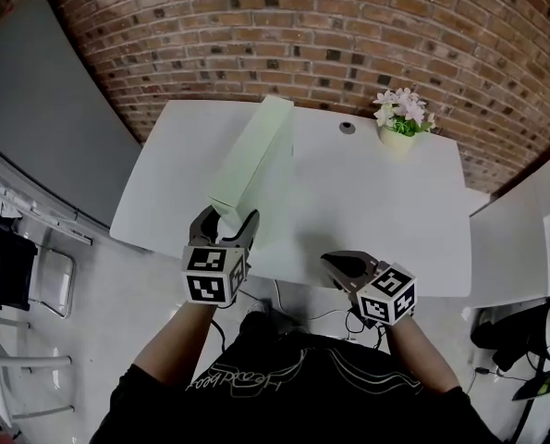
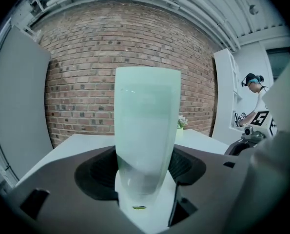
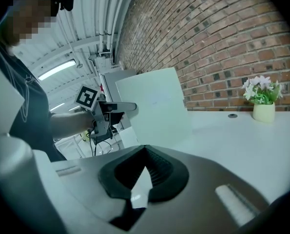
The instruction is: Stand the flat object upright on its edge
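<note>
**Ana:** Is the pale green flat box (image 1: 251, 151) up on its edge yet?

**Ben:** Almost. It stands tall and thin over the left part of the smooth white tabletop (image 1: 376, 220), going from near to far. The left tongs (image 1: 226, 225) are clamped on its near end. I can't tell if its bottom edge sits on the tabletop. I think it must be set down steady and let go.

**Ana:** And the right tongs (image 1: 335, 265)?

**Ben:** Shut tight on nothing, near the front edge, right of the box.

**Ana:** What else is there?

**Ben:** A little pot of white flowers (image 1: 399, 123) at the far right. A red brick wall (image 1: 302, 26) is behind.
</note>
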Tool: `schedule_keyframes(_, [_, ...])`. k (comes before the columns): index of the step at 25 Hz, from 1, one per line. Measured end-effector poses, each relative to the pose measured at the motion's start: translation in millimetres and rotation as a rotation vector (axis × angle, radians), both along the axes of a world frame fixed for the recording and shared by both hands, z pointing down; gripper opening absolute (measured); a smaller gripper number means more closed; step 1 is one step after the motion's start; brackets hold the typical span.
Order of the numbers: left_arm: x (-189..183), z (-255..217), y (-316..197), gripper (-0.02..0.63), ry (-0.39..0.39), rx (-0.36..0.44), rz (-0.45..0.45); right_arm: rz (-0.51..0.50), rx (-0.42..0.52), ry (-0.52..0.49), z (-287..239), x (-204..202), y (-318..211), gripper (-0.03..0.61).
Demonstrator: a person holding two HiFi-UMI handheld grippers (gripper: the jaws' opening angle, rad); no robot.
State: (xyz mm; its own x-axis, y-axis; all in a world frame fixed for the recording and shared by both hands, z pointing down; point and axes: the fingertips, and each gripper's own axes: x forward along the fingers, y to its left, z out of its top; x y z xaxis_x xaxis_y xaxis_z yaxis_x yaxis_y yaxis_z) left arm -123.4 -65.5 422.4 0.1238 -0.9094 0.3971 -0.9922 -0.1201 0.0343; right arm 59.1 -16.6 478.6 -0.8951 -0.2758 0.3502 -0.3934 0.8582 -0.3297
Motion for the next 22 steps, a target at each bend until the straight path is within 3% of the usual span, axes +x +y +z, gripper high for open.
schedule_keyframes(22, [38.5, 0.1, -33.7, 0.299, 0.003, -0.027, -0.163, 0.028, 0.002, 0.007, 0.1, 36.0, -14.2, 0.006])
